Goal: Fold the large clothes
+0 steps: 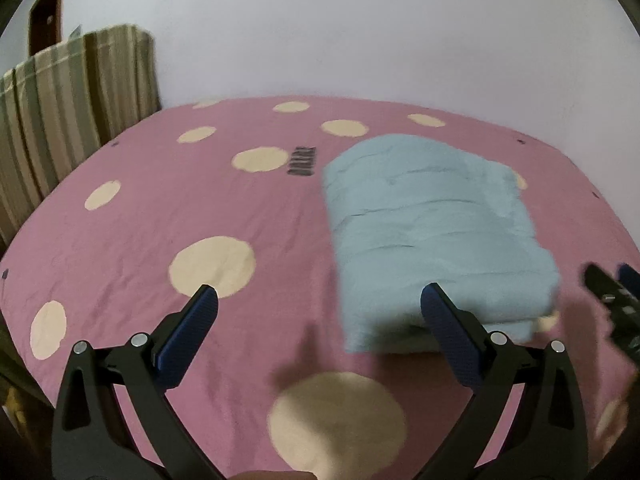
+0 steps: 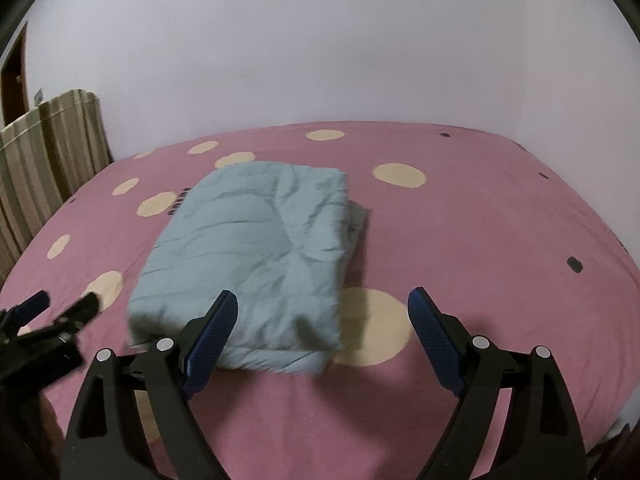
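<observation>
A light blue garment [image 1: 432, 232] lies folded into a thick rectangular stack on the pink bed cover [image 1: 160, 208]. It also shows in the right wrist view [image 2: 256, 252]. My left gripper [image 1: 318, 294] is open and empty, just in front of the stack's near left corner. My right gripper [image 2: 322, 298] is open and empty, in front of the stack's near right corner. Each gripper shows at the edge of the other's view, the right one [image 1: 612, 304] and the left one [image 2: 56, 316].
The pink bed cover [image 2: 480, 232] has cream dots and fills both views. A striped brown fabric-covered thing [image 1: 68, 112] stands at the bed's far left by a white wall. A dark wooden door [image 1: 46, 12] is behind it.
</observation>
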A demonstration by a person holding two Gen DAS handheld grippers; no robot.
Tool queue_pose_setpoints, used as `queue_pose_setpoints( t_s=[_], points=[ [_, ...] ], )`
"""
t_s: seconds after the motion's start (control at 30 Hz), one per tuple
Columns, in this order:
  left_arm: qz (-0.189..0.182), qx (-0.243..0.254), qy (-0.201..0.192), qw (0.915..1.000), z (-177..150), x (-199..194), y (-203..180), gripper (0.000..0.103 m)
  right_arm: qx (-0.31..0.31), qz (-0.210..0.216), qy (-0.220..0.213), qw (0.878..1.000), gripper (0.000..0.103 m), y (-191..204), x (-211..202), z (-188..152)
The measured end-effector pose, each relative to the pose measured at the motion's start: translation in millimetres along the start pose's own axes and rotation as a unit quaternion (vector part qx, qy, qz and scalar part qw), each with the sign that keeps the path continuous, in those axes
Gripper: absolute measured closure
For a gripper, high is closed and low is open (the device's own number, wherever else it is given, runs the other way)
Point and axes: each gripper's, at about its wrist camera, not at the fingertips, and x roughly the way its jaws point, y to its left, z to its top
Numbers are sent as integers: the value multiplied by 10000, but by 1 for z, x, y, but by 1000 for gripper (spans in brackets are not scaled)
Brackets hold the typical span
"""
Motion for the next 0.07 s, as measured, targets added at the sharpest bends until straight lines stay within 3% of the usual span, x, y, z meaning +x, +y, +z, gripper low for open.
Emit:
queue_pose_setpoints(
  t_s=[0.07],
  points=[
    [153, -124, 79, 9998, 4, 16, 17, 2, 109, -157, 66, 9998, 17, -19, 12, 4]
  ],
)
